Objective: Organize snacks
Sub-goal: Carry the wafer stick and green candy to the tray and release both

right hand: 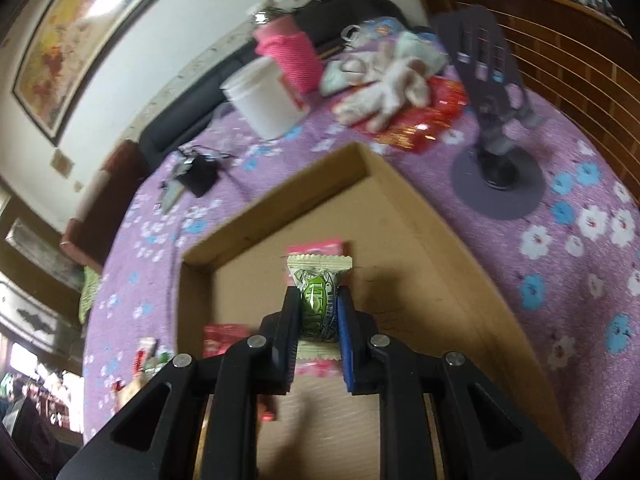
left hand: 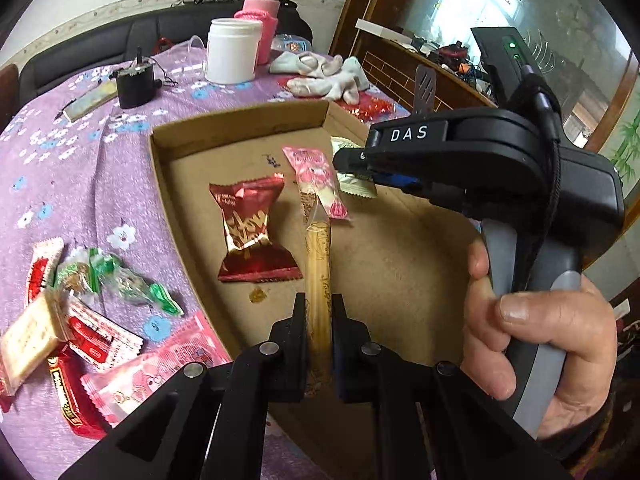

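A shallow cardboard box lies on the purple flowered tablecloth. My left gripper is shut on a long yellow stick snack and holds it over the box. In the box lie a red wrapped snack and a pink wrapped snack. My right gripper is shut on a cream and green wrapped snack above the box floor, over the pink snack. The right gripper also shows in the left wrist view, held by a hand.
Several loose snacks lie on the cloth left of the box. Behind the box stand a white jar, a pink knitted bottle, a small black device, white gloves and a phone stand.
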Demonstrator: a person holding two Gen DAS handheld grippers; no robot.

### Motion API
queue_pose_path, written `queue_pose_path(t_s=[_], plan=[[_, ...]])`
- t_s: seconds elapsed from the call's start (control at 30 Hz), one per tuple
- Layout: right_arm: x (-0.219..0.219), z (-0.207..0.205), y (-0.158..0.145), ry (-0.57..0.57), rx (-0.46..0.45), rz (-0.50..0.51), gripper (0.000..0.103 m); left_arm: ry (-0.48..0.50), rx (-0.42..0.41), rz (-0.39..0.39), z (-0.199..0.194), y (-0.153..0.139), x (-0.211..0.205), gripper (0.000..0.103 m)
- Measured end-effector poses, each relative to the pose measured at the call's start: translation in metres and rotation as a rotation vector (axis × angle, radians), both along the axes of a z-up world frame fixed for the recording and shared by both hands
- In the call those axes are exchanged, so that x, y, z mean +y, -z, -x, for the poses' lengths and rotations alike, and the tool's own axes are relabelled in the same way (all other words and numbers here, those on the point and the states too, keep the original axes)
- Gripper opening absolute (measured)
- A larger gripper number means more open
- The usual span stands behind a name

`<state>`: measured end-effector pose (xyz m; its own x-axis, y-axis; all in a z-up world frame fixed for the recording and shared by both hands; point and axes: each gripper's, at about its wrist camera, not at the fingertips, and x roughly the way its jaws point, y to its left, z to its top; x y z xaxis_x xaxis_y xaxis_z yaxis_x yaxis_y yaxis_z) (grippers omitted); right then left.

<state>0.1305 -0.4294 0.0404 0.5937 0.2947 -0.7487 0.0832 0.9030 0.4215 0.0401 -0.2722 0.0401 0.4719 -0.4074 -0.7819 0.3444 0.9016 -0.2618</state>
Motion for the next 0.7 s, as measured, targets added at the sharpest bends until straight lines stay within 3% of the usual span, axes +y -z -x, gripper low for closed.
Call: queue_pose_path(t_s=[0.23,0.7], plan=[[0.0,-0.001,0.004,-0.006,0.022,-0.024,0.017,-0.002,0.016,-0.007,-0.001,0.004,0.002,0.009],[-0.004,0.002,-0.002,0.02,0.008,-0.03,0.022,0.015,-0.03,-0.018,0.008,-0.007,-0.001,0.009]])
